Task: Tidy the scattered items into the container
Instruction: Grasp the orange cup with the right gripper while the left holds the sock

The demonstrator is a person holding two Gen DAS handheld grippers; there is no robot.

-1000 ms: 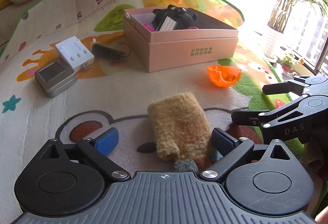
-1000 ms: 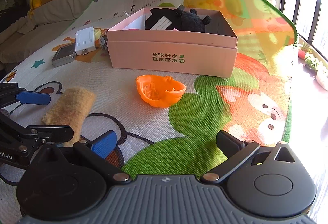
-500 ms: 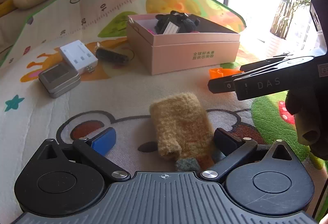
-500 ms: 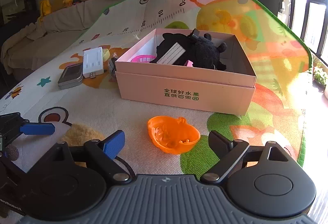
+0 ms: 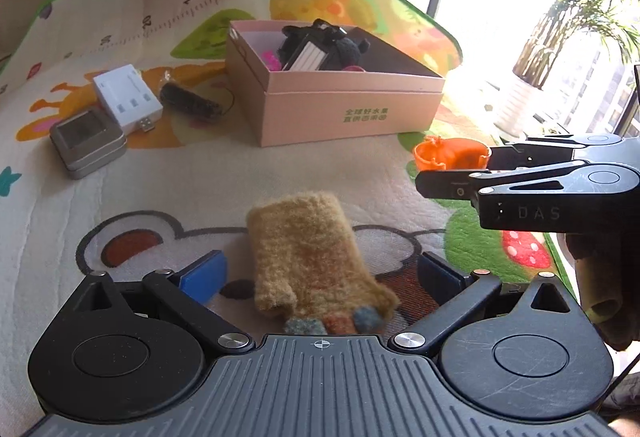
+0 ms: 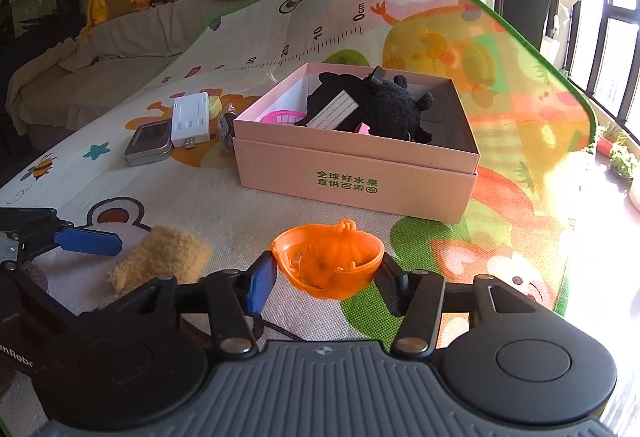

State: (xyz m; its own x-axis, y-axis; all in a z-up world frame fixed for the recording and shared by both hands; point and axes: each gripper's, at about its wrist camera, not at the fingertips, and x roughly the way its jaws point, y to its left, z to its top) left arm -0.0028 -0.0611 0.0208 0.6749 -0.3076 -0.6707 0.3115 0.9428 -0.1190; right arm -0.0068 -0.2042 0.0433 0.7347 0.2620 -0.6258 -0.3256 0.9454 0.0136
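Between my right gripper pads – orange cup, jaws just closed in, pinching its rim. Left gripper spread around fuzzy sock. Pink box ahead. Risk – thin rim grip, cup could pop free mid-carry.

Tin and adapter lie left of box.
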